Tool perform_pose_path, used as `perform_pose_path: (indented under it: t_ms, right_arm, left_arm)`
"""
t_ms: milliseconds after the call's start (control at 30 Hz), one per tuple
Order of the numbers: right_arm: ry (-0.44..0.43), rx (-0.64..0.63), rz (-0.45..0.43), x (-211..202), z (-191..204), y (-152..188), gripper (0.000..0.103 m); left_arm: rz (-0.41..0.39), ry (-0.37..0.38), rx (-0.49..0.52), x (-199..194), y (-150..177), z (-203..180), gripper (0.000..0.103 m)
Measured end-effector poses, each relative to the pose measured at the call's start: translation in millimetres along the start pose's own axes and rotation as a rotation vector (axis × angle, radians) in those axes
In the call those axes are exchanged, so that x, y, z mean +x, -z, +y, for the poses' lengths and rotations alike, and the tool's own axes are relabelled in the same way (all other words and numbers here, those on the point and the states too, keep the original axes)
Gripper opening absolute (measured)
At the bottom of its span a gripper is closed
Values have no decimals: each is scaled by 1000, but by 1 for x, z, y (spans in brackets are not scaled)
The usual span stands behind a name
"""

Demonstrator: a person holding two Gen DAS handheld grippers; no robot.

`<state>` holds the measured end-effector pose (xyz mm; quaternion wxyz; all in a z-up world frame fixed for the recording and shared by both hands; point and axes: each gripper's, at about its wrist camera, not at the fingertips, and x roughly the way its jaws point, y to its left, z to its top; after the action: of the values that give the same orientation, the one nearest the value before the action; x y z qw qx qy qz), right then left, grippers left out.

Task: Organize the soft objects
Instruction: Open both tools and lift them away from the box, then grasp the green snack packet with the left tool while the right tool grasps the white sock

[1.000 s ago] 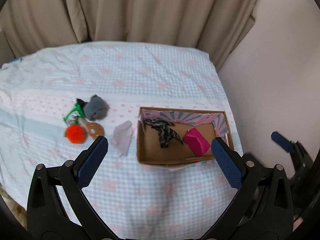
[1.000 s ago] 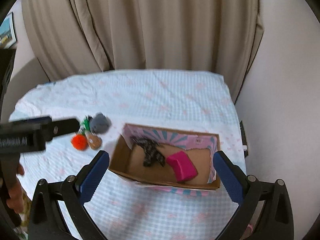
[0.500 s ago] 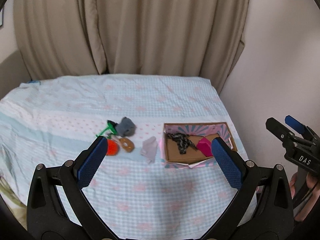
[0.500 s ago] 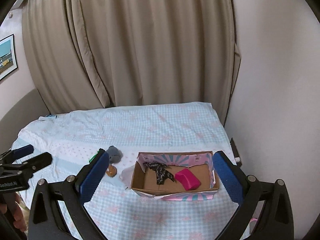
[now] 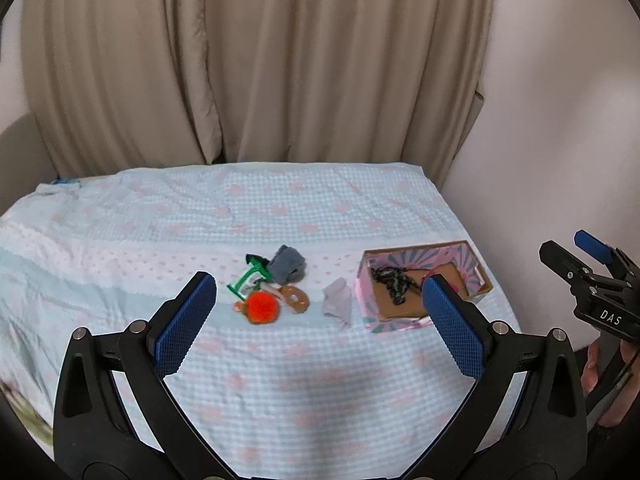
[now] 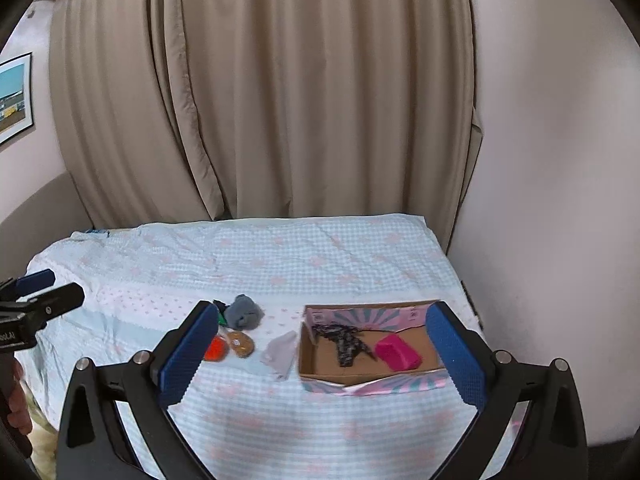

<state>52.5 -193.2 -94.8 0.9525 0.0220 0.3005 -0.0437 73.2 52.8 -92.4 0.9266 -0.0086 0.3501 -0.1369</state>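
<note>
box [image 6: 370,378]: cardboard, open top, pink and teal print on the walls; on the right part of the bed, near its right edge
in box: black patterned cloth [image 6: 344,340] at left, pink block [image 6: 398,354] at right, apart from each other
pale cloth [image 6: 280,350]: crumpled, on the bed just left of the box, whether touching it cannot be told
toy pile [image 5: 272,288]: further left, well apart from the box; grey plush [image 5: 286,266] at the back, orange pompom [image 5: 262,308] in front, brown ring [image 5: 296,298] beside the pompom, green piece [image 5: 246,280] at left; all touching or overlapping
left gripper [image 5: 318,314]: spread wide, nothing between the blue pads, held above the near part of the bed, facing the pile and box
right gripper [image 6: 324,354]: spread wide too, empty, held above the bed in front of the box; seen in the left view at far right with fingertips [image 5: 590,368] of a hand on its handle
bed [image 5: 280,380]: pale blue checked cover with pink blotches, a white dotted band across the left, lightly wrinkled
room: beige curtain [image 6: 280,100] hanging in folds behind the bed, plain pinkish wall [image 6: 552,160] along the right side, framed picture [image 6: 14,96] on the left wall
</note>
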Motion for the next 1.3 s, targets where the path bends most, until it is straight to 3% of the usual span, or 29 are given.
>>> perform_pose_path:
  t_ms: [267,567,1067,1133,1300]
  right_arm:
    - [34,91,20,29,79,6,103]
    - [45,171,95,112,130,32,103]
    - [274,302,250,304,123,136,102]
    - [309,295,268,328,124,151,97]
    - [372,274,302,377,121,178,95]
  left_arm:
    - [53,65,52,32,-9,86,103]
    - [140,83,98,122,-10,149,102]
    - [327,92,163,363,51,181,89]
    - [346,96,159,386,62,186,86]
    - [391,115,166,433,87,191,77]
